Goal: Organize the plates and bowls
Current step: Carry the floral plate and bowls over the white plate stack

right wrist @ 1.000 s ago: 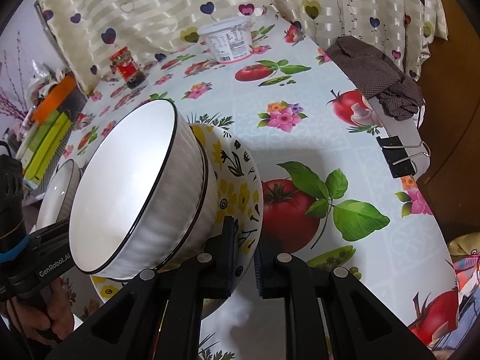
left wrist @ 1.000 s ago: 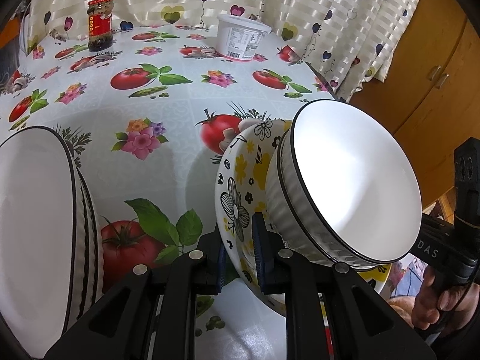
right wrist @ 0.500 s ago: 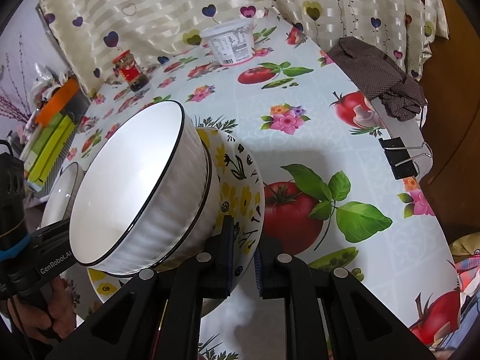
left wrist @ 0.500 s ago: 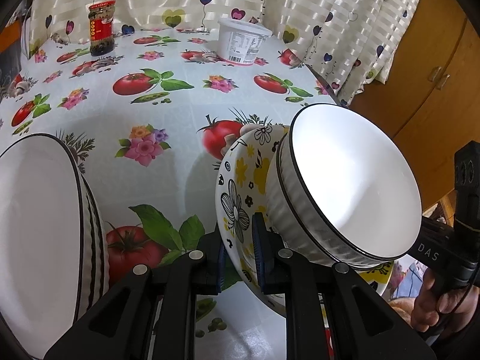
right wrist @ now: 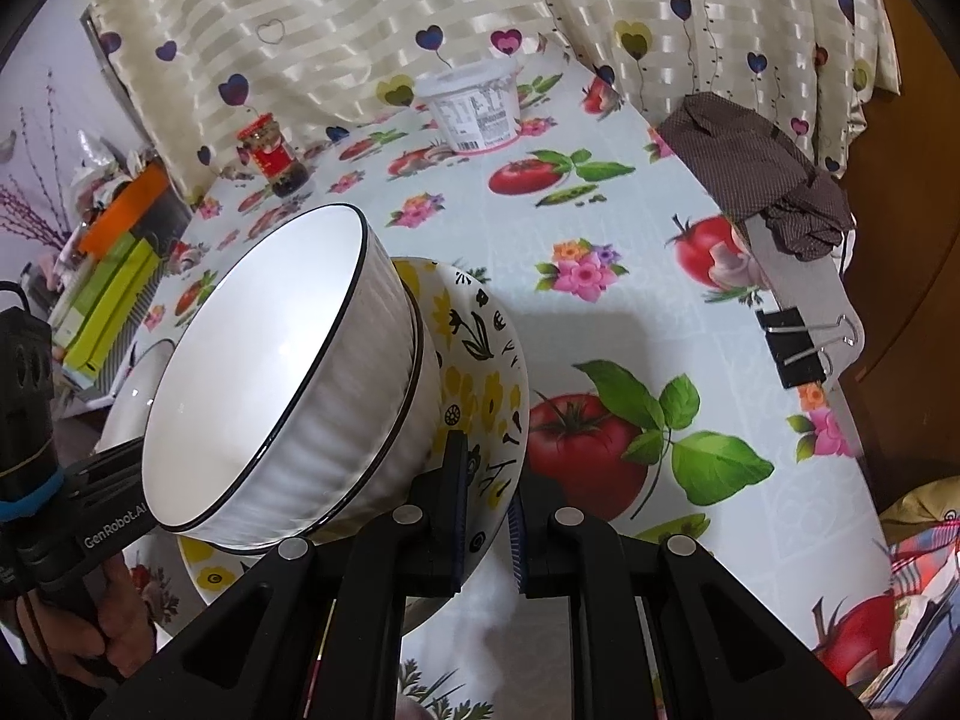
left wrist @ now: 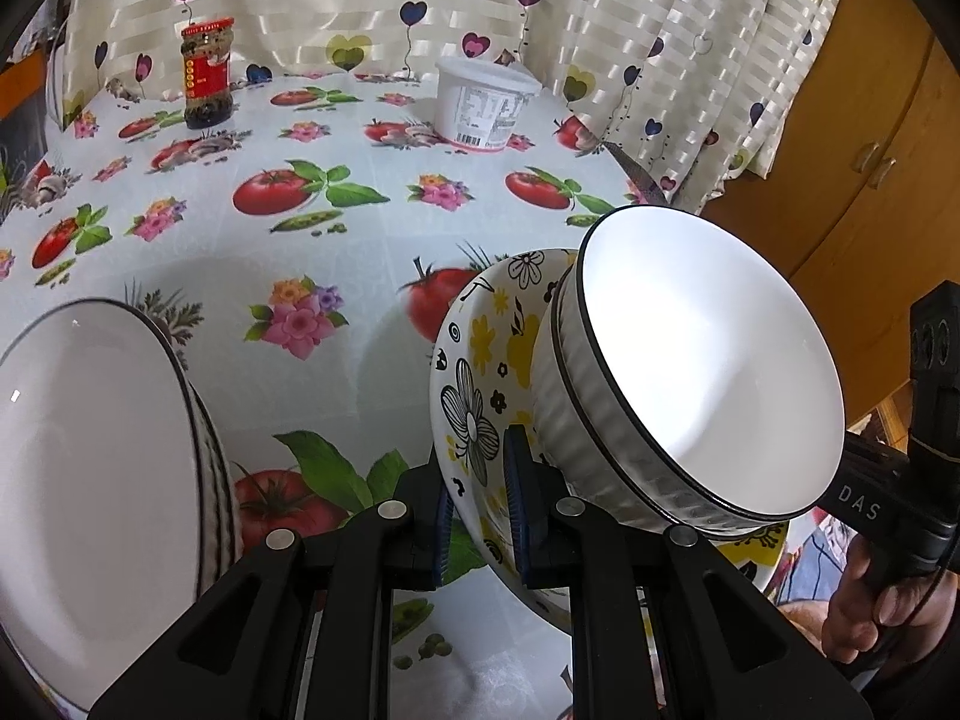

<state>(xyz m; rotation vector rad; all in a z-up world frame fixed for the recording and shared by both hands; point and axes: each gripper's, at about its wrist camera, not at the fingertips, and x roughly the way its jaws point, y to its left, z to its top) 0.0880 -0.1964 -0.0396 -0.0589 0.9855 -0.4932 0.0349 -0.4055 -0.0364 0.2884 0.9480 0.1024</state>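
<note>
- Left gripper (left wrist: 477,501) clamped on rim of floral plate (left wrist: 480,360), blue pads either side of it.
- Right gripper (right wrist: 486,507) clamped on the opposite rim of same plate (right wrist: 480,372); plate held above the table (right wrist: 600,228), near its front edge.
- White ribbed bowl (left wrist: 702,372) w/ black rim sits in the plate, seen tilted in both cams.
- 2nd white bowl (left wrist: 90,456) at table's left side.
- Sauce jar (left wrist: 207,81) & white tub (left wrist: 483,102) along back edge by curtain (left wrist: 600,30).
- Brown cloth (right wrist: 756,162) & binder clip (right wrist: 795,348) on right edge.

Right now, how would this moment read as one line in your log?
left gripper: shut on floral plate | right gripper: shut on floral plate | white bowl: on plate | second bowl: left
</note>
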